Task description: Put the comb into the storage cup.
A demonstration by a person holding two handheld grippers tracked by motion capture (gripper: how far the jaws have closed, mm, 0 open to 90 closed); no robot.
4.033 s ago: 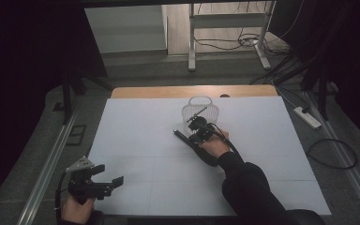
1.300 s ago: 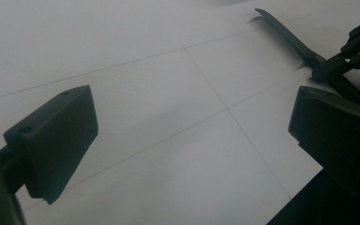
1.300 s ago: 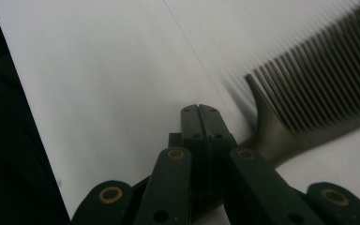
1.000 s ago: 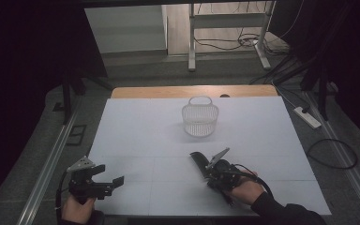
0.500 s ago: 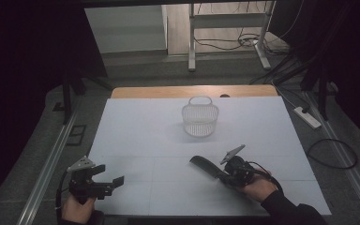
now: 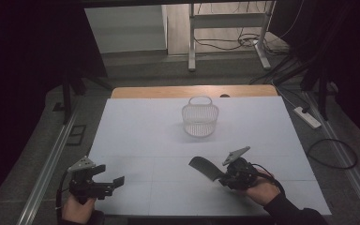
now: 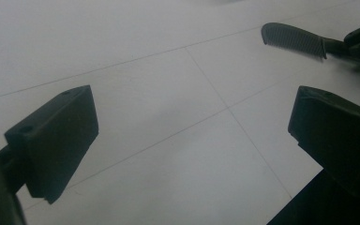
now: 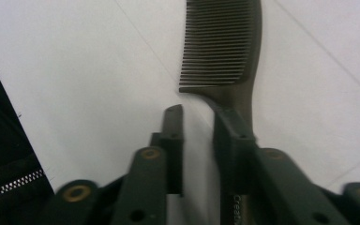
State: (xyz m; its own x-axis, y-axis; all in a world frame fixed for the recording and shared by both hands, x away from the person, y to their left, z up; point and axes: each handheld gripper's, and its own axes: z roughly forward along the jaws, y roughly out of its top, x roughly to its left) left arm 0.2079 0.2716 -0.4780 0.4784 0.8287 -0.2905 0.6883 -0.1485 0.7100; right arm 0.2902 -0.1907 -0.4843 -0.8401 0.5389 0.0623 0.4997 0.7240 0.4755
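A dark comb (image 6: 205, 168) lies on the white table sheet (image 6: 140, 131) at the front right, teeth end pointing left and away. My right gripper (image 6: 222, 178) is at its handle. In the right gripper view the comb (image 8: 225, 47) runs up from the right-hand jaw, and a strip of white sheet shows between the handle and the other jaw. The jaws of the right gripper (image 8: 199, 122) have just been opening and no longer pinch the handle. My left gripper (image 6: 108, 174) rests at the front left with jaws wide apart (image 7: 192, 126) over bare sheet. The comb (image 7: 293, 40) lies far beyond it.
A white wire basket (image 6: 200, 117) stands upright at the middle back of the sheet. A wooden table edge (image 6: 168, 91) runs behind it. A power strip (image 6: 307, 117) and cables lie on the floor to the right.
The right hand brought the comb from beside the basket down to the front right, then slid a little farther right in the last second. The left hand stayed put.
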